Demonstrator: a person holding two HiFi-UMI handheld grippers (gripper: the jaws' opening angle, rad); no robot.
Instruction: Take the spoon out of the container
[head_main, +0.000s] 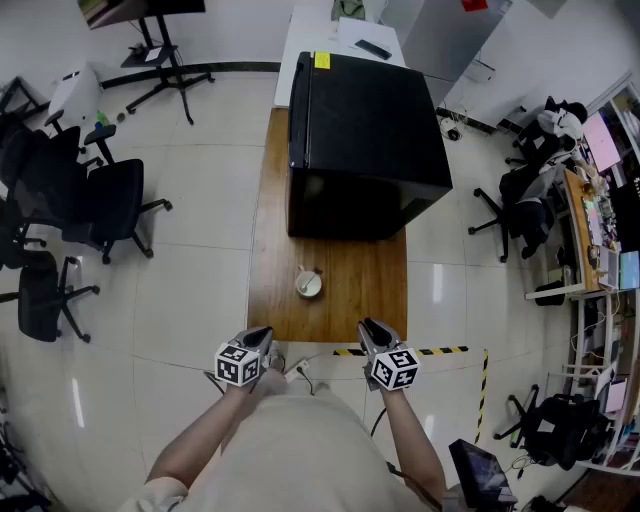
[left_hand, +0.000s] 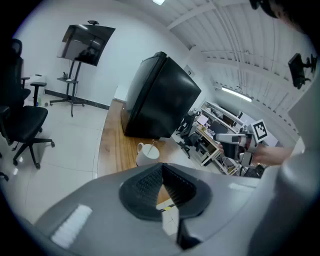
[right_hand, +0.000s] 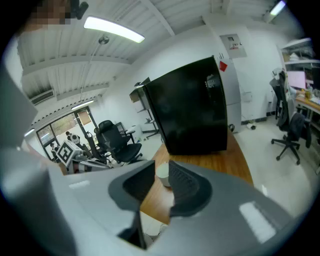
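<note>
A white cup stands on the wooden table near its front edge, with a thin spoon leaning in it. The left gripper view shows the cup and the spoon handle just beyond the jaws. My left gripper hovers at the table's near left corner, its tips meeting with nothing between them. My right gripper hangs over the near right edge. Its jaws stand apart, and the cup shows through the gap, farther off and untouched.
A large black box fills the table's far half behind the cup. Black office chairs stand on the tiled floor to the left. Yellow-black tape marks the floor at the right, with desks and chairs beyond.
</note>
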